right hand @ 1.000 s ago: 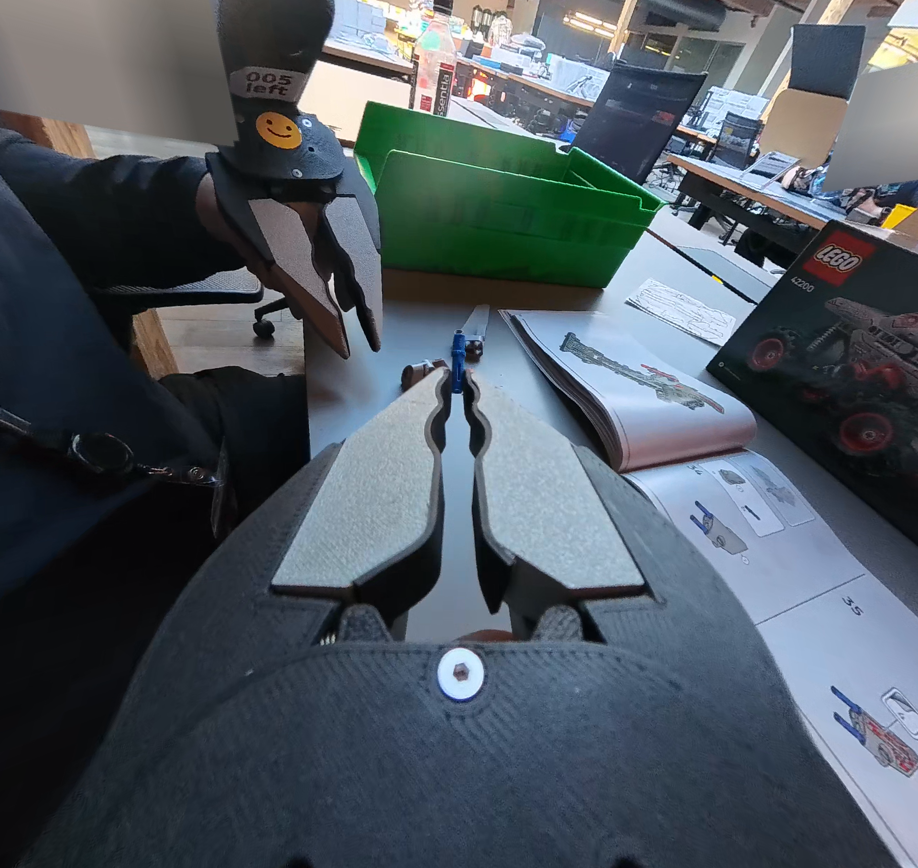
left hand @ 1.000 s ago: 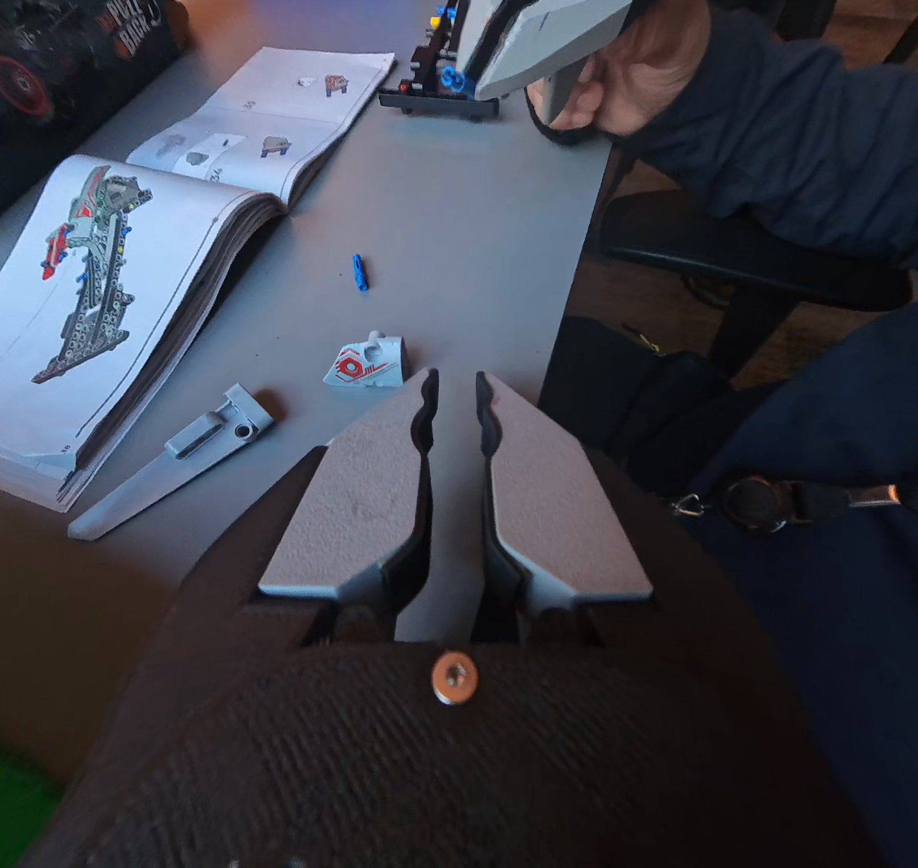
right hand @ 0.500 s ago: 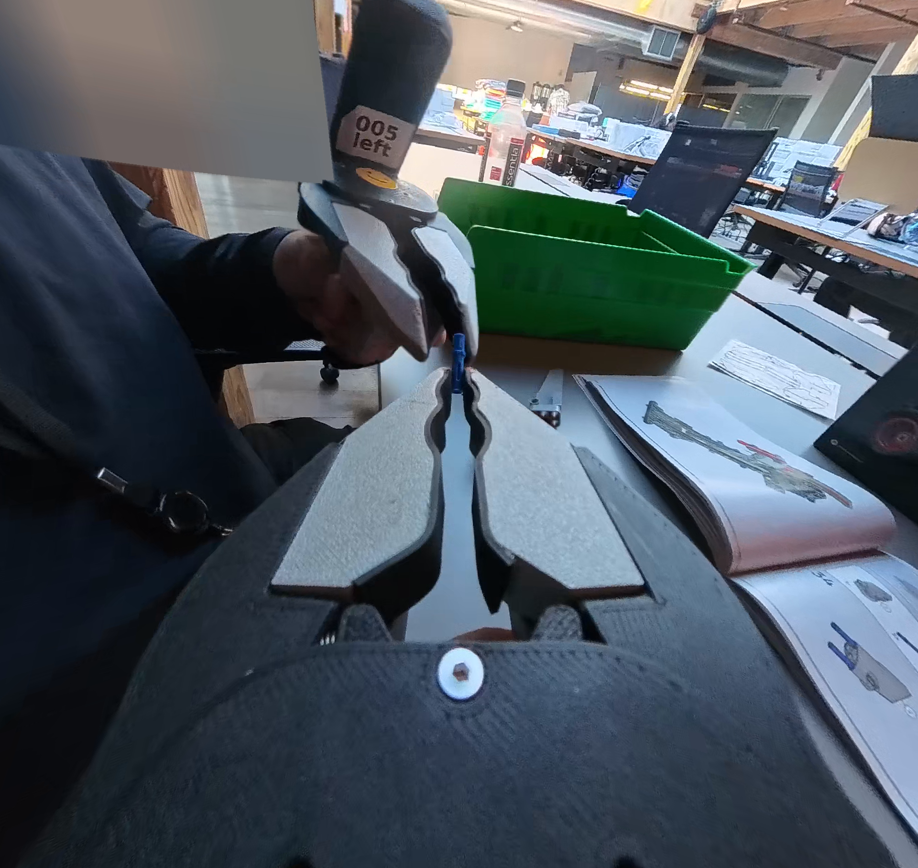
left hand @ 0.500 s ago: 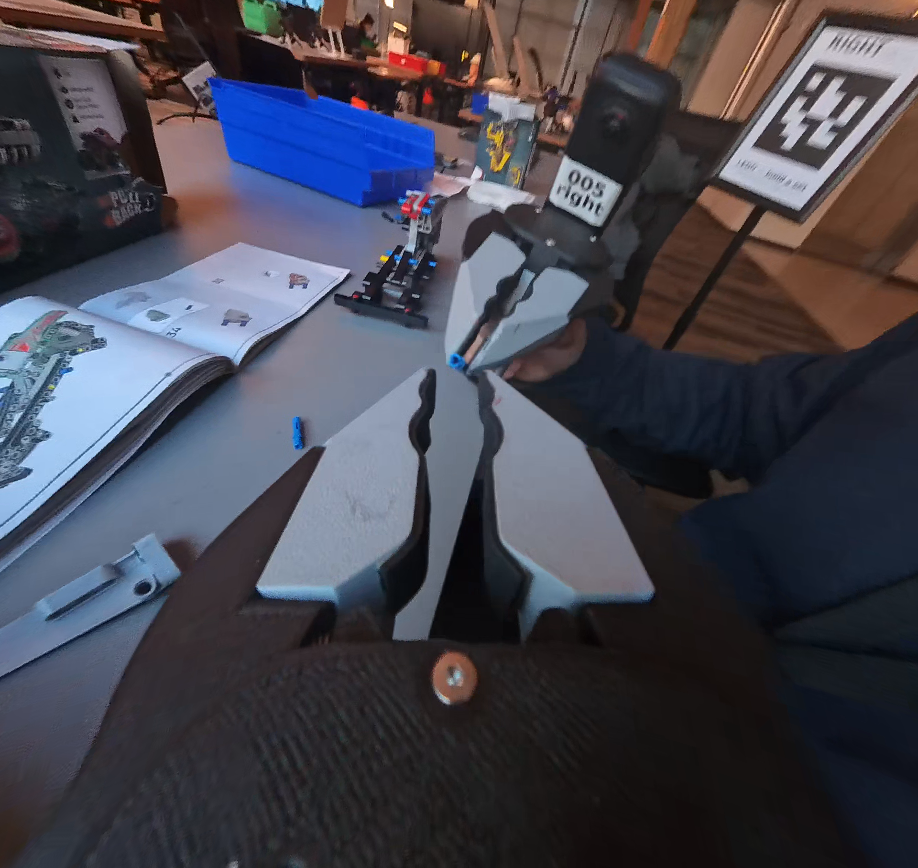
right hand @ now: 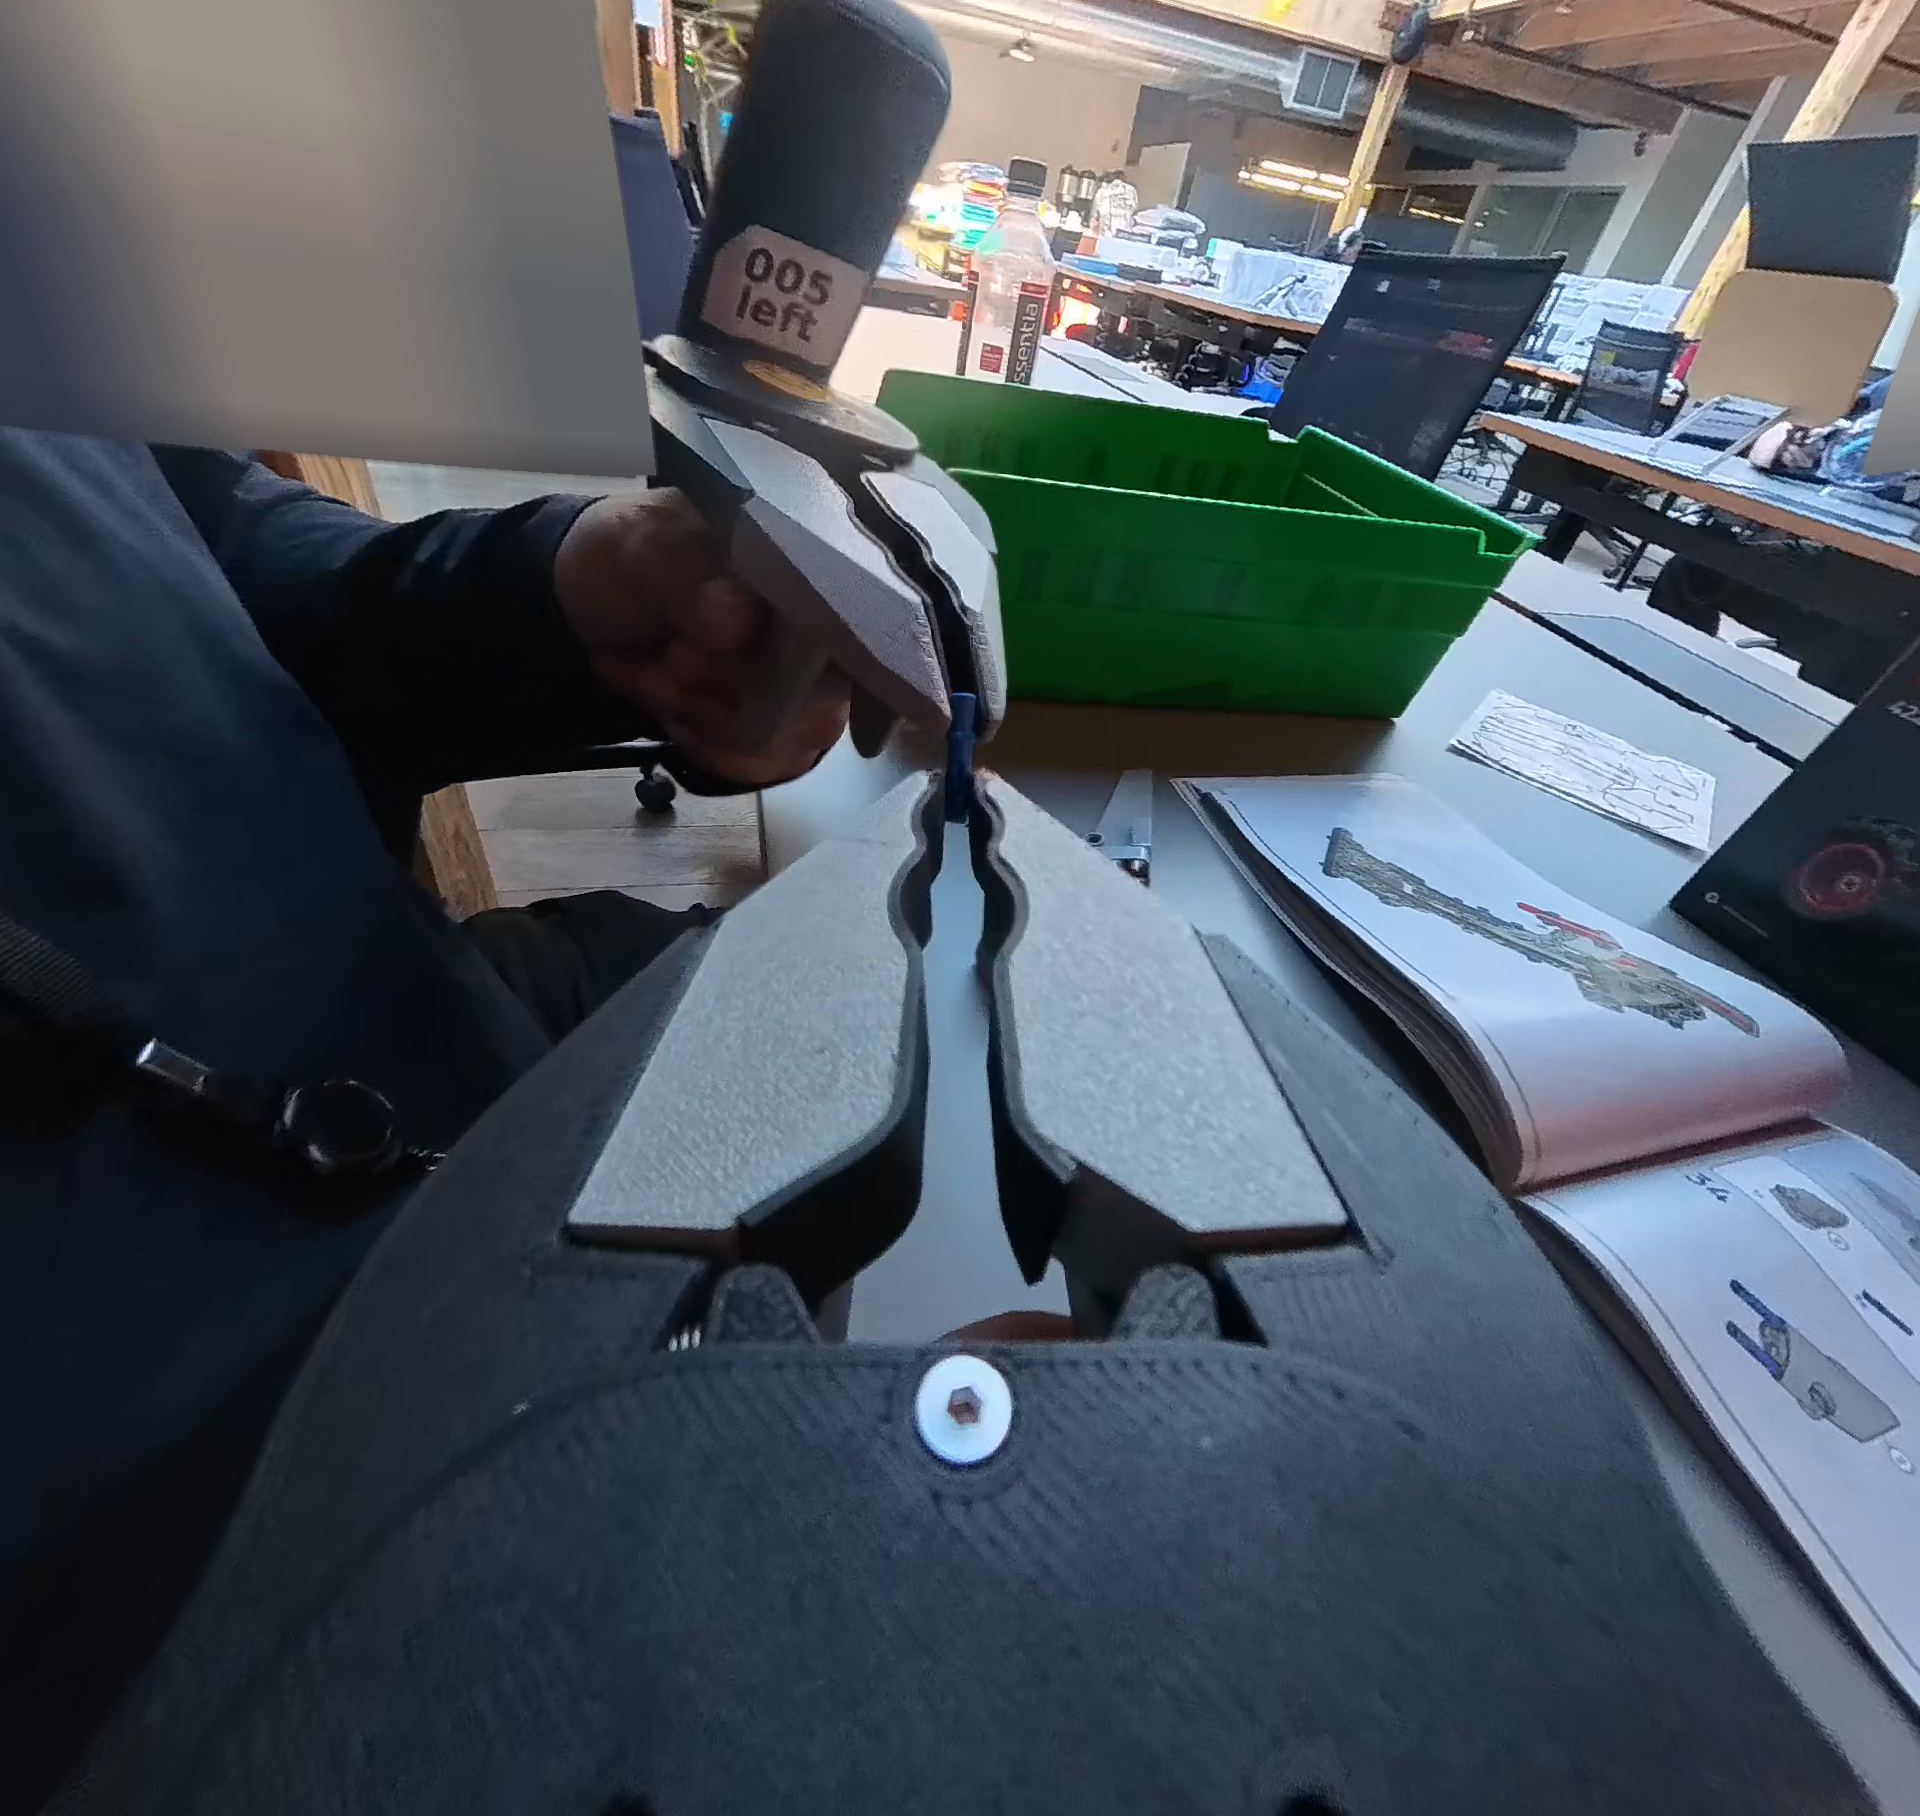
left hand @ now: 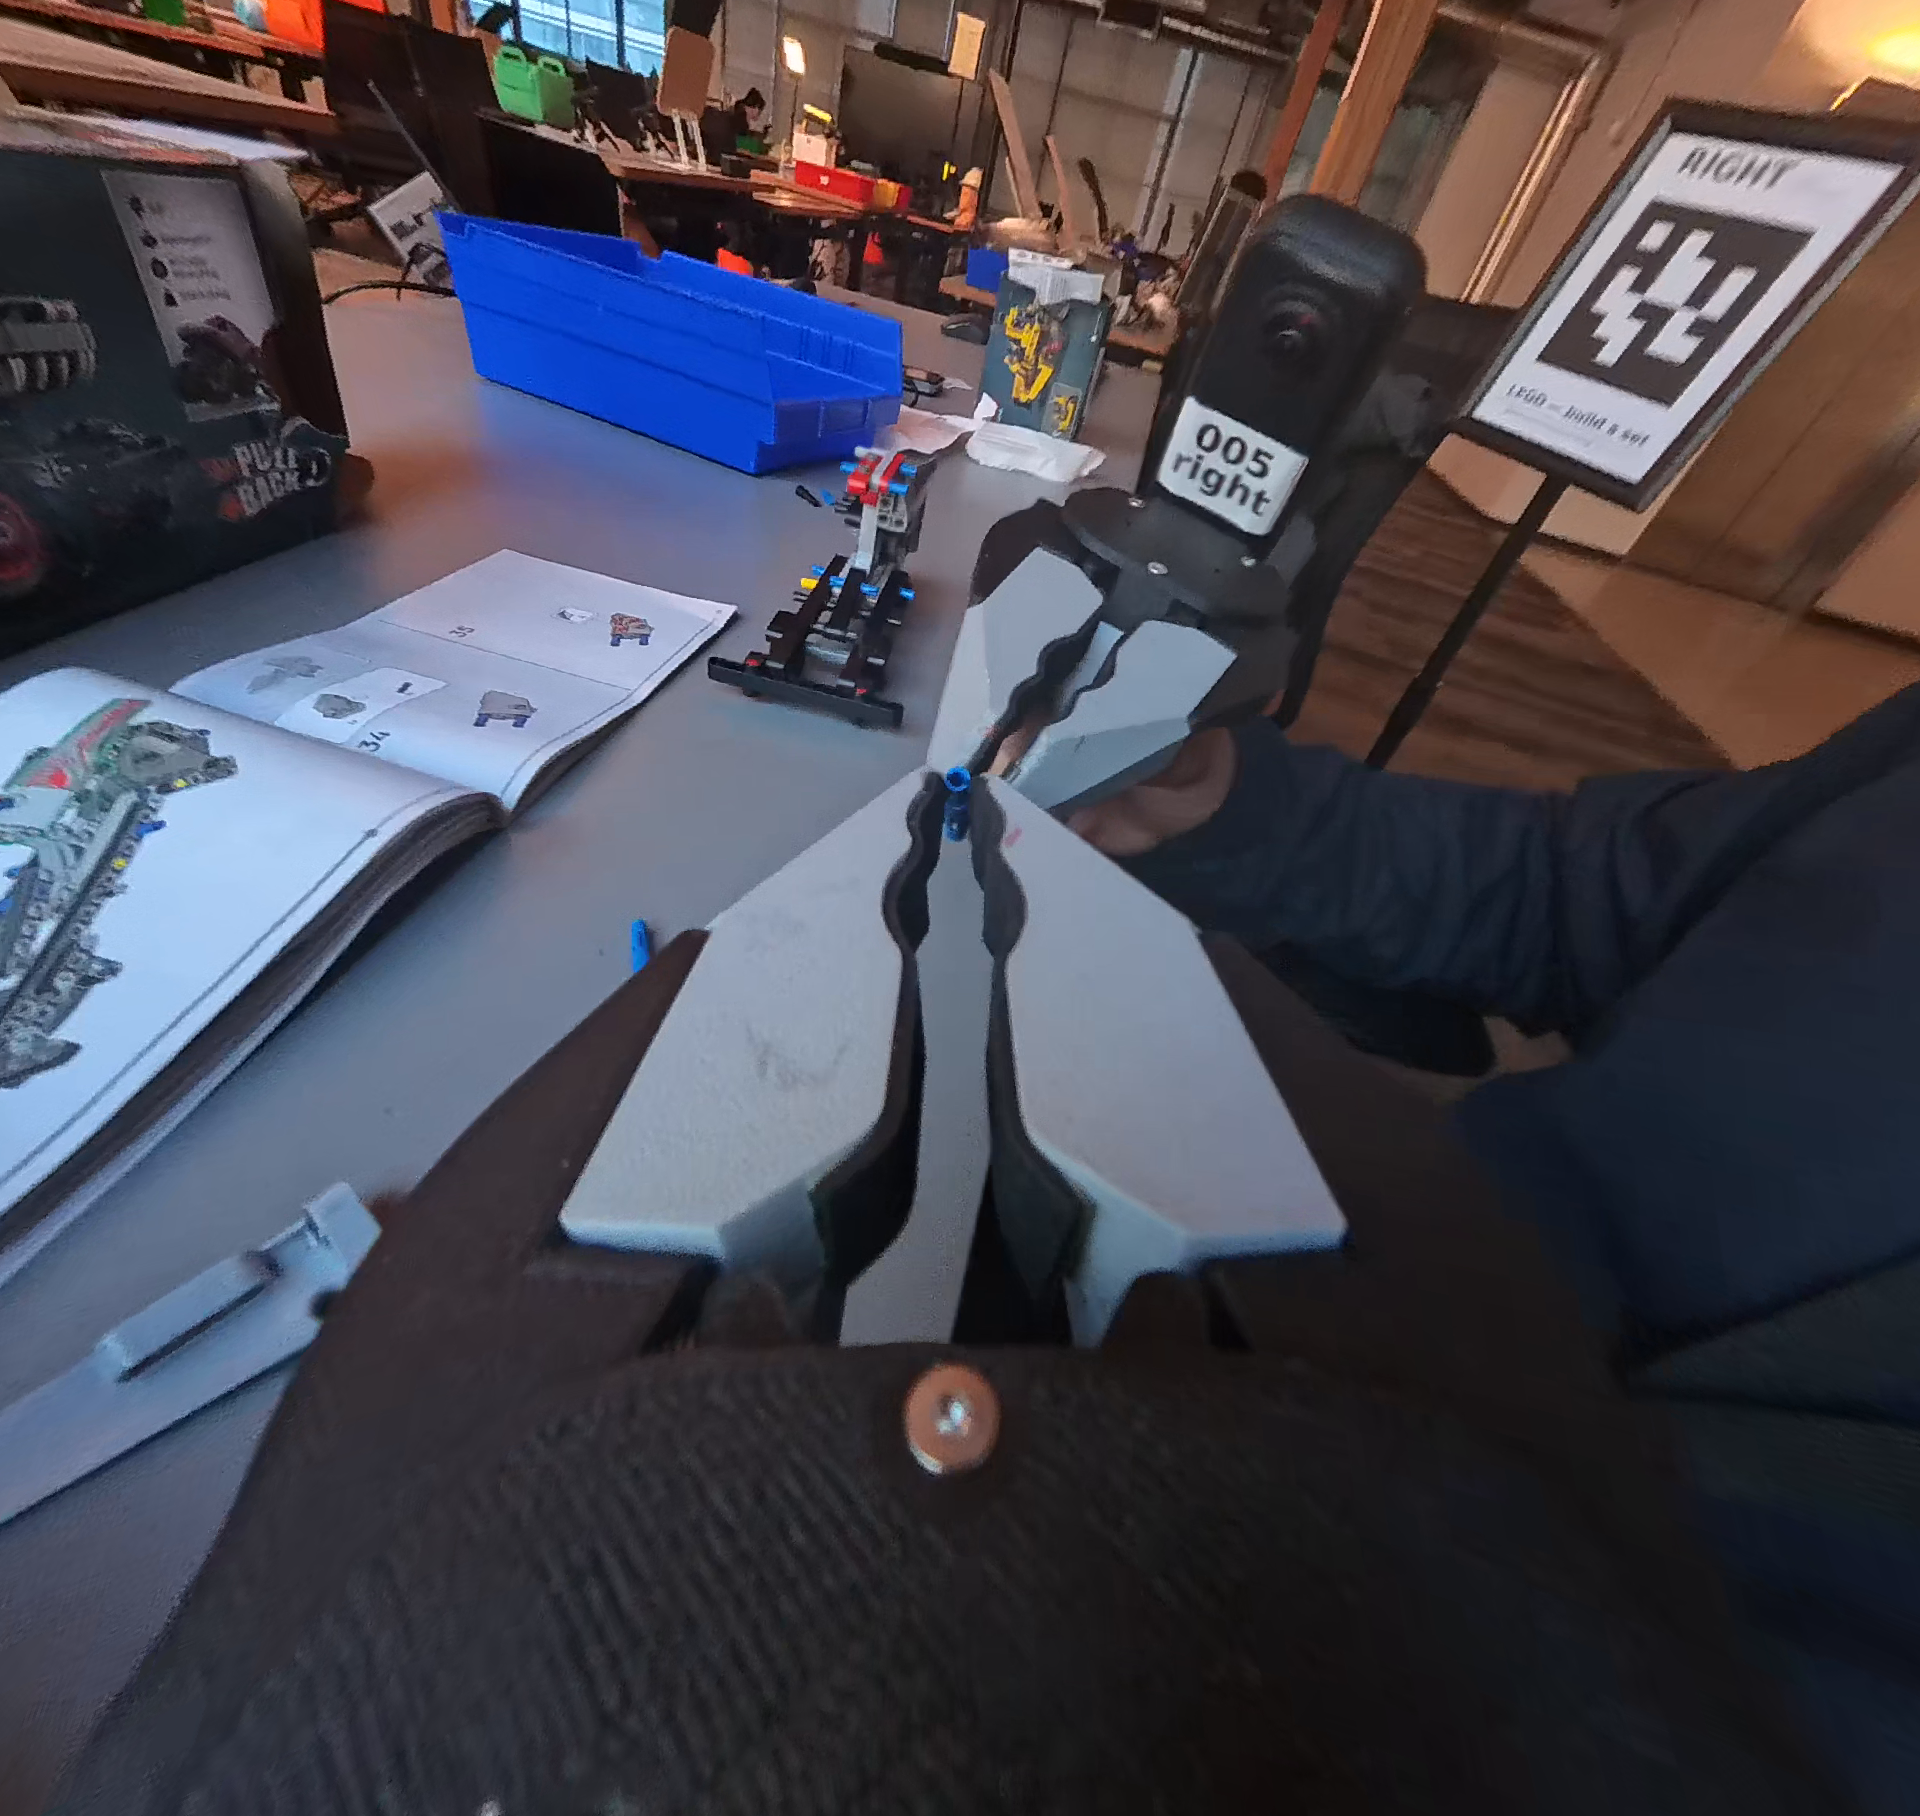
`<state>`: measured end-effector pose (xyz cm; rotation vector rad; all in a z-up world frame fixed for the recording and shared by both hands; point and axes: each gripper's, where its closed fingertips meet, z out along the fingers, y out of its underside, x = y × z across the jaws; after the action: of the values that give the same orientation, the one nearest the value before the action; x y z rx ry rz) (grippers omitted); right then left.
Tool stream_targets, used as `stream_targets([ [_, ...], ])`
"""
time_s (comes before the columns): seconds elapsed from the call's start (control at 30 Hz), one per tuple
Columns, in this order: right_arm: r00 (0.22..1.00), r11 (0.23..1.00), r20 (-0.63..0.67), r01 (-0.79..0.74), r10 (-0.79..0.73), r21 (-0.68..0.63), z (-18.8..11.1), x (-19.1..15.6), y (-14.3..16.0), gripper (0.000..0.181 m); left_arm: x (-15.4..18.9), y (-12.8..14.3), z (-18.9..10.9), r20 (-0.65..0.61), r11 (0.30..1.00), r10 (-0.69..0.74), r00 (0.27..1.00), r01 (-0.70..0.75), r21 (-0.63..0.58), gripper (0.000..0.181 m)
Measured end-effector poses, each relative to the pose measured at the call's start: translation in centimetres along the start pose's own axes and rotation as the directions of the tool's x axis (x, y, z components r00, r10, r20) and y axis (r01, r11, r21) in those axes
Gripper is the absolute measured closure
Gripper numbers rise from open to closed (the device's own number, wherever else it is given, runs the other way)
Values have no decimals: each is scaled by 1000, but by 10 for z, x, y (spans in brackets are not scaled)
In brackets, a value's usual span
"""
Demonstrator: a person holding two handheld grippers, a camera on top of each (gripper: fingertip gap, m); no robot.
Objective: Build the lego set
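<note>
A small blue pin (left hand: 956, 806) is held in the air between both grippers, tip to tip. My right gripper (right hand: 958, 798) is shut on the pin's (right hand: 960, 750) lower end. My left gripper (left hand: 953, 802) has its jaws nearly together around the other end. In the right wrist view the left gripper's fingertips (right hand: 940, 670) pinch the pin's top. The partly built black chassis (left hand: 847, 613) stands on the grey table (left hand: 644, 800) beyond. A second blue pin (left hand: 638, 943) lies on the table. A long grey panel (left hand: 177, 1340) lies at the near left and also shows in the right wrist view (right hand: 1130, 816).
The open instruction booklet (left hand: 312, 810) lies left, also in the right wrist view (right hand: 1507, 956). The set's dark box (left hand: 135, 374) stands behind it. A blue bin (left hand: 675, 364) and a green bin (right hand: 1195, 571) sit at opposite ends. A sign on a stand (left hand: 1683, 301) is off the table's edge. Only a small space, under 4 cm, lies between the two pairs of fingers. The long grey panel (left hand: 177, 1340) is about 15 cm from both grippers' fingertips.
My left gripper lifted from the table, tilted up and narrowed its jaws onto the pin. My right gripper brought the pin up to meet it.
</note>
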<state>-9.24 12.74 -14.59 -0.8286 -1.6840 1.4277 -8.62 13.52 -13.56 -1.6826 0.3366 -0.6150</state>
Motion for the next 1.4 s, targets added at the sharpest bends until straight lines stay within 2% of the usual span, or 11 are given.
stream_targets([
  [0.27, 998, 1000, -54, -12, 11, -9, 3, 7, 1, 179, -4, -4, 7, 48, 994, 82, 996, -78, -70, 179],
  [0.47, 993, 993, -35, -113, 114, 21, 4, 9, -3, 180, -4, -7, 8, 33, 997, 49, 998, -46, -61, 179],
  [0.77, 995, 998, -69, -67, 66, -16, 10, 4, 1, 180, -2, -1, 2, -2, 997, 22, 1000, -22, -76, 177],
  [0.83, 996, 997, -56, -68, 66, -22, 11, 3, 1, 180, -2, 1, 1, 5, 993, 64, 998, -63, -102, 179],
  [0.9, 995, 995, -34, -92, 91, -36, 10, 2, 3, 179, -4, 4, 1, 42, 973, 183, 982, -175, -148, 179],
  [0.97, 991, 991, -38, -129, 128, -26, 5, 7, 3, 177, -13, 7, 0, 124, 913, 373, 920, -339, -228, 179],
  [1.0, 986, 986, -33, -165, 164, -12, 1, 10, 0, 177, -19, 7, -1, 172, 858, 486, 857, -431, -278, 179],
  [1.07, 963, 963, -6, -269, 269, 15, -3, 13, -6, 175, -29, 7, -3, 239, 720, 683, 691, -581, -380, 179],
  [1.13, 930, 930, -11, -366, 366, 27, -3, 20, -8, 171, -33, 5, -2, 263, 575, 816, 514, -680, -455, 178],
  [1.23, 886, 887, -42, -460, 461, 28, 0, 25, -5, 169, -30, 3, 4, 270, 444, 896, 353, -746, -496, 179],
  [1.4, 872, 877, -103, -480, 478, 7, 4, 27, 1, 168, -31, 2, 8, 263, 338, 938, 226, -763, -551, 179],
])
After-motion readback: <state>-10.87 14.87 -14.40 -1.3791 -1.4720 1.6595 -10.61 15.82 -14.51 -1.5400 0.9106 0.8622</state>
